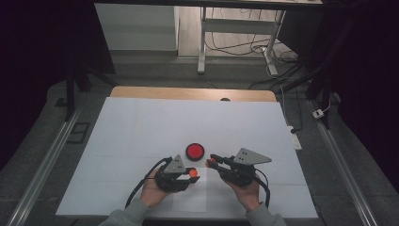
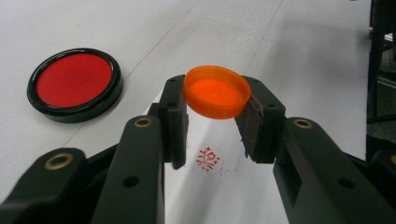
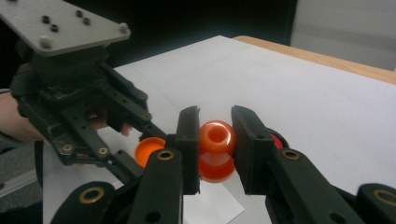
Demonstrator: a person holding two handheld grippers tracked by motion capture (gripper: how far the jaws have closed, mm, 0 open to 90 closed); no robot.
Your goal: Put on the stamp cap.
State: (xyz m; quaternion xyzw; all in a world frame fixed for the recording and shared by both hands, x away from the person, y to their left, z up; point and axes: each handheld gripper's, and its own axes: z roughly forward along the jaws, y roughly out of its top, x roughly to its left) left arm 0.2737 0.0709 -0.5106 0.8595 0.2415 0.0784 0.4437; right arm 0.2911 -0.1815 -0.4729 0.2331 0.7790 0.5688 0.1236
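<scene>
Orange plastic in both hands. My left gripper (image 2: 212, 133) has its jaws clamped on the rim of a shallow orange cap (image 2: 217, 91), open side up, centre of the left gripper view, held above the white counter (image 2: 289, 51). My right gripper (image 3: 215, 154) is clamped on a small orange bottle (image 3: 216, 149), its round mouth facing the camera at the middle of the right gripper view. In the high view the two sit just apart, low centre of the frame. A red disc in a black rim (image 2: 74, 84) lies on the counter, upper left of the left gripper view. Step in hand, as I judge it: bringing cap and bottle together. Next move needs the cap turned to face the mouth, lined up square, then pressed or twisted on.
</scene>
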